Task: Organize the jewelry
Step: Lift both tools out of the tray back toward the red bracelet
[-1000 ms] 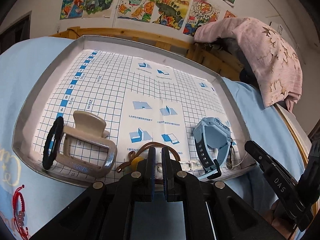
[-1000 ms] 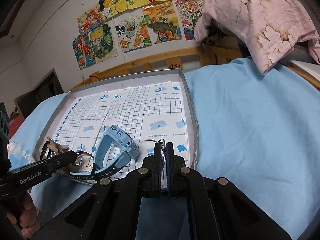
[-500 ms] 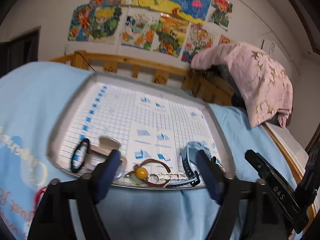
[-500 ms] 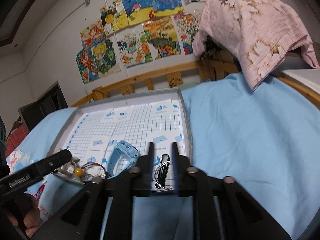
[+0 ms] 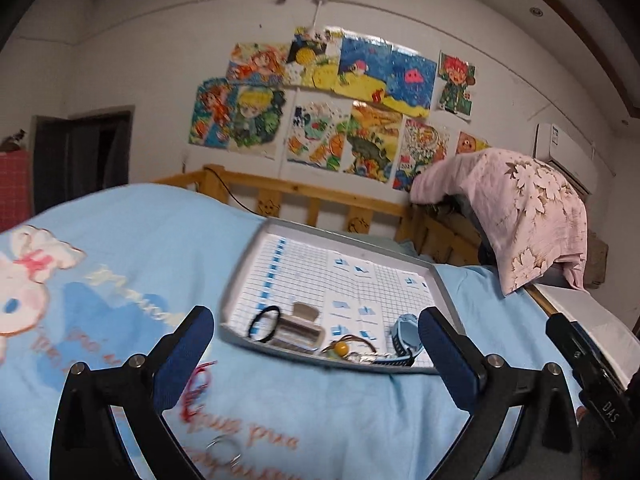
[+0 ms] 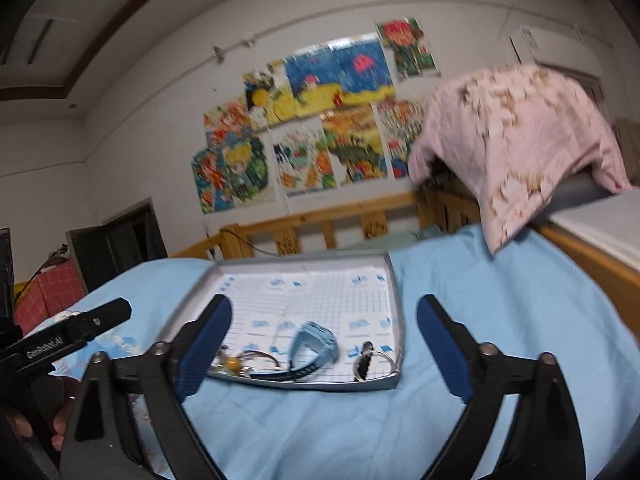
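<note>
**Both tongs spread wide above the bed, jewelry lying in the tray**

The left tongs are released, blue pads far apart and holding nothing, low in the left wrist frame. The right tongs are likewise spread and empty. Between each pair of pads sits the grey tray lined with grid paper, resting on the blue bedsheet.

Along the tray's near edge, from left to right in the left wrist frame: a black hair tie, a beige hair claw, a brown cord bracelet with a yellow bead, and a light blue watch. In the right wrist frame a key ring lies in the tray's lower right corner, right of the watch.

Outside the tray, a red string bracelet and a metal ring lie on the sheet at lower left of the left wrist frame.
</note>
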`<state>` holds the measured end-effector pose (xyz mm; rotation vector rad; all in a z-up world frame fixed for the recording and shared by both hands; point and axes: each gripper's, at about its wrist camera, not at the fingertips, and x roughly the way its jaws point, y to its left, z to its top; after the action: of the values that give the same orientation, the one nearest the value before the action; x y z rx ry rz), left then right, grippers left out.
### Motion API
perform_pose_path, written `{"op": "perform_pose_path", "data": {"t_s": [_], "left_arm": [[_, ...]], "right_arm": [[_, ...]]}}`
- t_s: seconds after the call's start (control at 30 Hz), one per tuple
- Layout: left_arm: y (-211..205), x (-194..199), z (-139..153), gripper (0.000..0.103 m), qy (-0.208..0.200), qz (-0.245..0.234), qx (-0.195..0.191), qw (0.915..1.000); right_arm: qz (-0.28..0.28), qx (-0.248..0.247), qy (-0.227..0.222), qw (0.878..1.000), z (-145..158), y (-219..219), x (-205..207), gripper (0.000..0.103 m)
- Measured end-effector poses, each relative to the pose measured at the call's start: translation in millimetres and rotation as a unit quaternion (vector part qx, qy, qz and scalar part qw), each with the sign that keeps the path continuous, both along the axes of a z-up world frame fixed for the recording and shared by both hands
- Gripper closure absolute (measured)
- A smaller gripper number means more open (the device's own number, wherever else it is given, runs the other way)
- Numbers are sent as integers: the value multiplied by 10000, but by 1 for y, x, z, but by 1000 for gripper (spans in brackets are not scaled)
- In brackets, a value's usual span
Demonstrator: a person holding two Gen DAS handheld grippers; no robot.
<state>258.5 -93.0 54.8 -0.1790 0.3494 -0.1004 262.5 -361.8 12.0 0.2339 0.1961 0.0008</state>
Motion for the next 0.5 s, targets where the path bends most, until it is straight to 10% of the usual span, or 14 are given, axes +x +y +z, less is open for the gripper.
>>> {"op": "perform_pose_path", "data": {"t_s": [0.5], "left_arm": [[65,-148,-7,0,-358,382,90,9986]], "right_arm": [[265,-478,-415,9976,5,70,-130,2]]}}
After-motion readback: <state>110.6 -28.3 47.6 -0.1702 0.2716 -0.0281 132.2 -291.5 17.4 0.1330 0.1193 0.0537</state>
